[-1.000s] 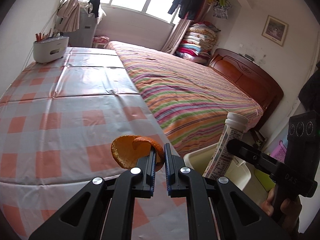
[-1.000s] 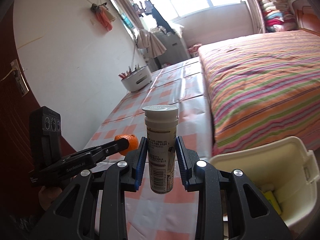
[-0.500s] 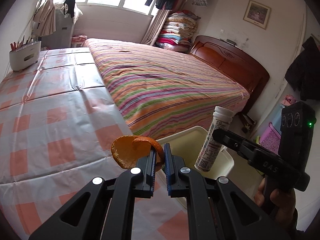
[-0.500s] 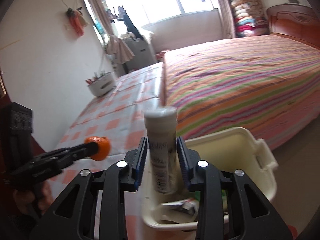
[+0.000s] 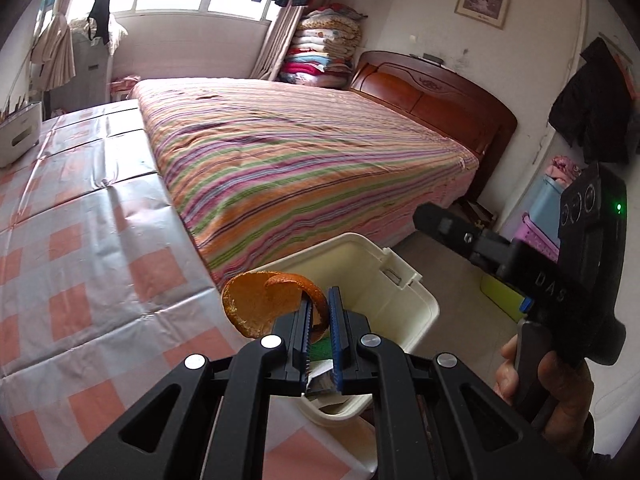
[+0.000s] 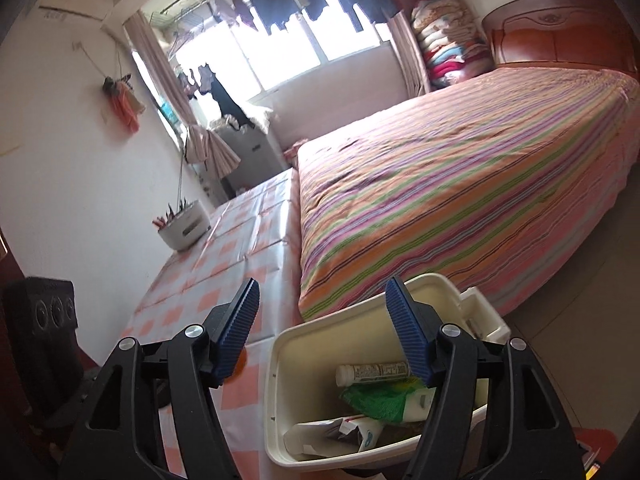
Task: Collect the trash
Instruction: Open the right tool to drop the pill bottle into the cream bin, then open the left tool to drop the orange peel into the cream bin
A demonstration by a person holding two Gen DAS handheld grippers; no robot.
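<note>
Left gripper [image 5: 319,312]: our jaws pinch the orange peel [image 5: 260,304], hanging at the bin's near rim; next we carry it over the opening and release
Bin [image 6: 276,364]: bottle [image 6: 372,371] lies inside on wrappers
Right gripper [image 6: 322,332]: jaws opening, nothing between them
Around: checked table [image 5: 80,260] left; bed [image 5: 300,160] behind; nothing blocks us

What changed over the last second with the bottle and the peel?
The right gripper let go of the white bottle, which now lies in the cream bin; its jaws are opening with nothing between them. Both grippers swung from the table toward the bin. The left gripper stays clamped on the orange peel.
</note>
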